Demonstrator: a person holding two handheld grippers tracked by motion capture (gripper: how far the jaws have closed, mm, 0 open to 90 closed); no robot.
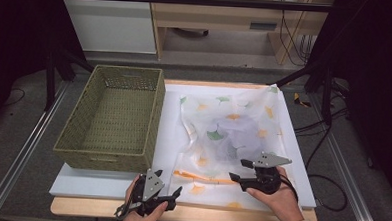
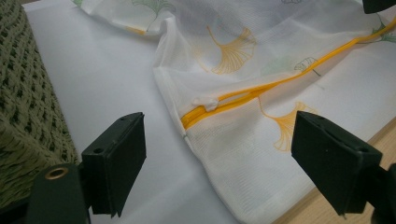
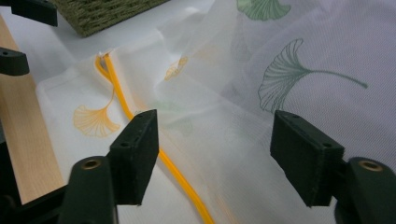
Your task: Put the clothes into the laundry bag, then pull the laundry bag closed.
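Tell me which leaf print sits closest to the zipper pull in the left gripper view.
The orange ginkgo leaf just above the zipper pull; the other orange leaf lies below the zipper, farther along, and the green ones sit farther up.

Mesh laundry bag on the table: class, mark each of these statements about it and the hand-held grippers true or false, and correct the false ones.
1. The mesh laundry bag lies inside the woven basket. False: it lies on the white board, beside the basket.
2. The bag's zipper is orange. True.
3. The left hand-held gripper is clamped on the zipper pull. False: its jaws stand open, short of the pull.
4. The bag is printed with green and orange leaves. True.
5. The right hand-held gripper has its jaws open over the bag. True.
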